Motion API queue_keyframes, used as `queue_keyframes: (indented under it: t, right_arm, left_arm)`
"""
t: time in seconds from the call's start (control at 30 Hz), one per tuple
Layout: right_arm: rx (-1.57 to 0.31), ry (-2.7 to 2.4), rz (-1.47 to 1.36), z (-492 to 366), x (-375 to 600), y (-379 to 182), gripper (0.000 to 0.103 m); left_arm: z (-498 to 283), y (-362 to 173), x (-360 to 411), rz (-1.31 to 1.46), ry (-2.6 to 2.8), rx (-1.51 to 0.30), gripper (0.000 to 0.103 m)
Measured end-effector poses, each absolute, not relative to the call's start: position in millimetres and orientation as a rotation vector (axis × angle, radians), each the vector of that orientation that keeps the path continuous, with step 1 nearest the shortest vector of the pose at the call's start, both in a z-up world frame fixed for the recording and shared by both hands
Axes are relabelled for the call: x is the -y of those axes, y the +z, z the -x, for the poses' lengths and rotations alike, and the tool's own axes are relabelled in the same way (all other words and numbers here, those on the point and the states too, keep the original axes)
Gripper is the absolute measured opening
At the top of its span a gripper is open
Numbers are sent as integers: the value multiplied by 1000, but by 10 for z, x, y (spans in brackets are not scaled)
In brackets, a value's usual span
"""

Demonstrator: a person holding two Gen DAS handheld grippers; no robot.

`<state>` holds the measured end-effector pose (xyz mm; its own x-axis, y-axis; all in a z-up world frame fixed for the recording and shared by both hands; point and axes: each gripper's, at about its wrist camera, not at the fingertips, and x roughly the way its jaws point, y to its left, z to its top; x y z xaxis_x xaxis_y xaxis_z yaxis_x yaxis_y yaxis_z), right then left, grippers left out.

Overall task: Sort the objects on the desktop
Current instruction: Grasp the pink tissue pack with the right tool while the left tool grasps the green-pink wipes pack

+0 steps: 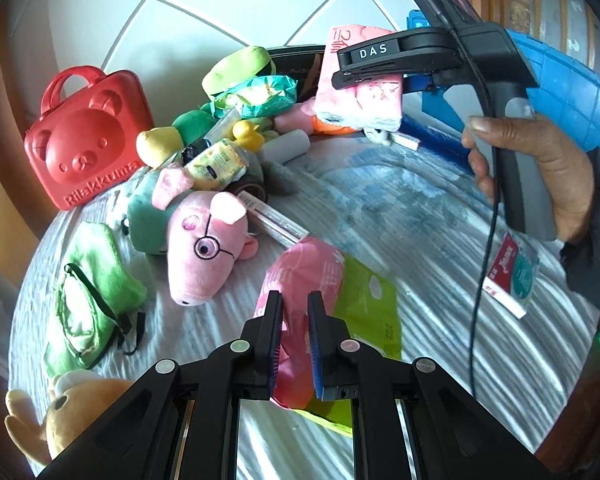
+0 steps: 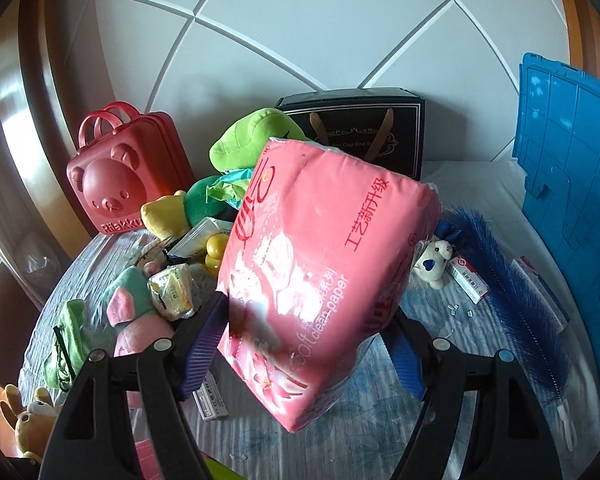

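My right gripper (image 2: 304,344) is shut on a pink tissue pack (image 2: 324,264) and holds it in the air above the table; in the left wrist view the pack (image 1: 356,92) hangs from the right gripper (image 1: 368,68) at the back. My left gripper (image 1: 295,344) is shut on a smaller pink packet (image 1: 308,276) that lies over a green sachet (image 1: 370,304) on the grey-blue tablecloth. A pile of toys sits at the left: a pink pig plush (image 1: 204,248), a yellow duck (image 1: 248,132) and green plush toys (image 1: 236,68).
A red Rilakkuma case (image 1: 88,136) stands at the back left, a black gift bag (image 2: 364,132) at the back, a blue crate (image 2: 572,184) at the right. A blue feather brush (image 2: 512,292), small medicine boxes (image 2: 468,280), a green pouch (image 1: 88,304) and a brown bear plush (image 1: 68,416) lie around.
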<state>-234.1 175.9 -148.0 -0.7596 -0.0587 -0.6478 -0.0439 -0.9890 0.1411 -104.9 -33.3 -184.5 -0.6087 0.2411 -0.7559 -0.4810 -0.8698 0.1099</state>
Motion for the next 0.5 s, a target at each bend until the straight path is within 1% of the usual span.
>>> queue_keyframes:
  t: [0.13, 0.17, 0.2, 0.23, 0.27, 0.3, 0.5]
  right_arm:
    - [215, -2915, -1100, 2319, -1694, -1509, 75]
    - [212, -2910, -1102, 2314, -1676, -1520, 75]
    - [209, -2905, -1105, 2310, -1657, -1530, 75]
    - [206, -2900, -1108, 2305, -1638, -1541, 75]
    - [202, -2895, -1110, 2301, -1620, -1552, 75]
    - [199, -2889, -1113, 2297, -1601, -1562, 75]
    - [169, -2870, -1115, 2271, -1494, -1581, 75]
  left_arm:
    - [1006, -2208, 448, 1208, 2383, -466, 13]
    - [971, -2256, 456, 1212, 2361, -472, 18]
    - [940, -2275, 448, 1201, 2333, -471, 29]
    - [922, -2291, 431, 1192, 2302, -474, 50]
    - [905, -2307, 415, 1182, 2271, -476, 64]
    - [896, -2319, 406, 1172, 2239, -462, 84]
    - [966, -2375, 352, 1201, 2184, -377, 85]
